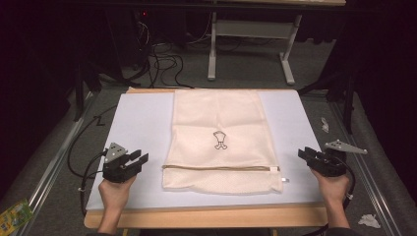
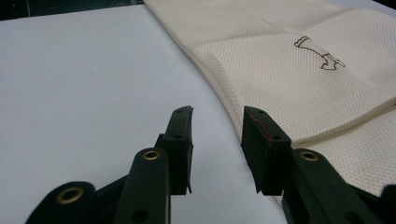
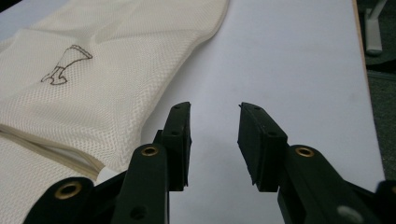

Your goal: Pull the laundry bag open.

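Nearest the person, two hands come in over the wooden front edge of the table [image 1: 206, 217]. The left hand [image 1: 116, 192] holds the left gripper [image 1: 139, 160] just left of the cream mesh bag [image 1: 219, 142], level with the bag's zip end and apart from the cloth. In the left gripper view its jaws stand parted with only the pale mat [image 2: 84, 84] between them; the bag's side edge [image 2: 280, 70] runs close by the right-hand jaw, and whether that jaw brushes it cannot be told. The left gripper [image 2: 217, 128] grips nothing.

The right hand [image 1: 333, 189] holds the right gripper [image 1: 306, 153] to the right of the bag, farther from the cloth than the left one is. In the right gripper view its jaws are likewise apart over bare mat, the right gripper [image 3: 214, 123] clasping nothing, with the bag [image 3: 93, 84] lying off to the left of them.

The bag lies flat in the middle of the mat [image 1: 142, 128], its long side running away from the person. Across its near end runs a brown zip [image 1: 219, 168], with the pull tab [image 1: 284, 180] at the bag's right corner. Beyond the zip, at the bag's centre, sits a small dark printed figure [image 1: 220, 140]. The bag's far edge reaches the far edge of the mat.

Past the table, beyond the bag, stand the white legs of a frame [image 1: 251, 44] on the grey floor, with dark cables [image 1: 164, 64] lying to their left.
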`<state>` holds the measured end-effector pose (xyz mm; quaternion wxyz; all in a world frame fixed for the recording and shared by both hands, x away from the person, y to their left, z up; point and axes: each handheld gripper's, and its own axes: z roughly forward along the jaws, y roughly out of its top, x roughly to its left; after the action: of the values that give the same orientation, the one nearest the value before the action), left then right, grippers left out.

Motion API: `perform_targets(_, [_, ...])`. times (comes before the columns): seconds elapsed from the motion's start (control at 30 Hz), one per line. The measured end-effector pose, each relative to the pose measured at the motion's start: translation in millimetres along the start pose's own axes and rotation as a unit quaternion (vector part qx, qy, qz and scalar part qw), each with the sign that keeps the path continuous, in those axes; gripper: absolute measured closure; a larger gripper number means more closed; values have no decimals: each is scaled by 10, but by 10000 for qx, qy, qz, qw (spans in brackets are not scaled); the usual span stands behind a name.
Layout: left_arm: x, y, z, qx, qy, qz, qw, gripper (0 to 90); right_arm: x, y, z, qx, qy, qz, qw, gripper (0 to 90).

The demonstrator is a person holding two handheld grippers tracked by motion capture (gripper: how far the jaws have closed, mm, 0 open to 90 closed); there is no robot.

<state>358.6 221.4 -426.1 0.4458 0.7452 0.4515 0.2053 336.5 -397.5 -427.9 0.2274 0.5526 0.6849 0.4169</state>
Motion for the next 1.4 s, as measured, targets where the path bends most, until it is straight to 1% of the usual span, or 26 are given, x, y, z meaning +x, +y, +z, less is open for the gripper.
perform_targets(0.03, [11,-1,-1,6,24,-2,10000,637,-17,-2,-12,-5,-13,61,10000,654])
perform_targets(0.33, [99,-2,32,-9,104,-127,9999,629,-138,-40,-45,-71,-131,201,9997,654])
perform_targets(0.5, [140,2,65,-20,170,-189,9997,614,-203,-57,-27,-84,-202,262,9994,653])
perform_targets(0.67, [170,6,131,-2,224,-243,9995,607,-272,-94,6,-47,-280,386,9989,651])
perform_targets(0.73, [177,2,164,14,254,-263,9993,605,-290,-107,21,-21,-295,371,9989,650])
perform_targets(0.83, [192,-5,209,24,277,-280,9992,601,-296,-122,44,3,-315,411,9987,649])
perform_targets(0.93, [218,-13,255,25,229,-275,9994,591,-294,-131,75,15,-329,398,9987,646])
perform_targets(1.07, [265,-36,322,54,251,-361,9990,583,-283,-134,131,49,-354,332,9988,642])
perform_targets(1.1, [273,-45,339,38,263,-382,9989,582,-271,-133,144,62,-358,354,9987,641])
perform_targets(1.23, [287,-70,402,134,304,-355,9988,578,-233,-122,201,102,-394,229,9989,638])
perform_targets(1.33, [287,-82,443,178,367,-290,9987,574,-215,-121,252,133,-406,197,9989,636])
perform_targets(1.4, [293,-85,455,198,395,-287,9986,568,-207,-121,279,142,-404,189,9989,634])
